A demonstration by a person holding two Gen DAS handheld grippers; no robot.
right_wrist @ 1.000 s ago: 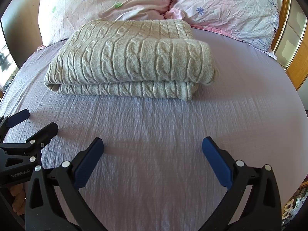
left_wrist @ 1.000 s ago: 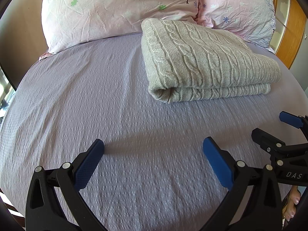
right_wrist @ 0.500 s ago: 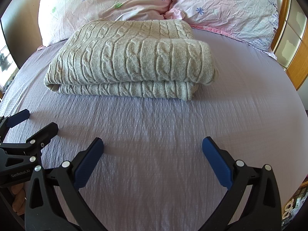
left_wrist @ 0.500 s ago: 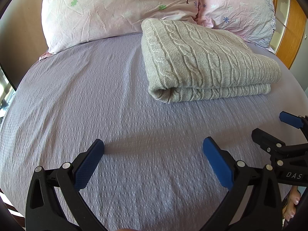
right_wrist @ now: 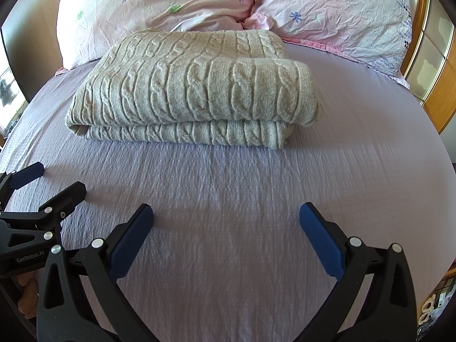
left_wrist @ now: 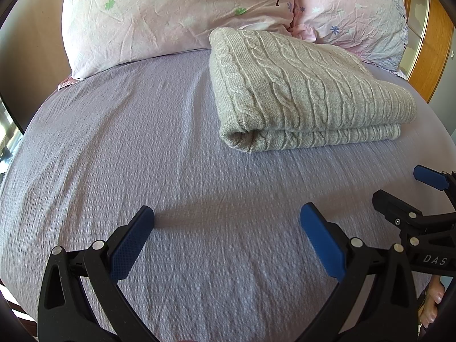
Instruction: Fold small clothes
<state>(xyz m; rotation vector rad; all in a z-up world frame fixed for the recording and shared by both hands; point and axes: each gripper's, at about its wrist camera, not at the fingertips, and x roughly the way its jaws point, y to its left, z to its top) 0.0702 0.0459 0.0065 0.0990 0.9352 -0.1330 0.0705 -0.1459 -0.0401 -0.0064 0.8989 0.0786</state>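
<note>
Left wrist view shows the left gripper (left_wrist: 226, 228) low over the purple bed sheet (left_wrist: 114, 148). Its two blue pads (left_wrist: 129, 245) are spread wide apart and hold nothing. The bed is the only thing here that holds other things. On it lie a folded sweater (left_wrist: 299, 91) and two pink pillows.

The sweater is gray with a twisty rope pattern knitted into it. It is folded into a thick, neat block with two layers you can see from the side. One end is a soft rounded fold. It sits flat on the sheet, up near the head of the bed, and its far edge touches the pillows. It is well apart from both grippers.

The left pillow (left_wrist: 171, 14) has little flowers and a small tree on it. The right pillow (left_wrist: 356, 8) lies just beside it, and they press together in the middle.

From the right wrist view, the right gripper (right_wrist: 226, 228) is spread wide too, with nothing between its pads. It hangs over bare sheet in front of the sweater (right_wrist: 199, 91). The left gripper (right_wrist: 42, 188) peeks in at the left edge, near it.

A wooden headboard (right_wrist: 439, 85) stands at the right, behind the pillows.
</note>
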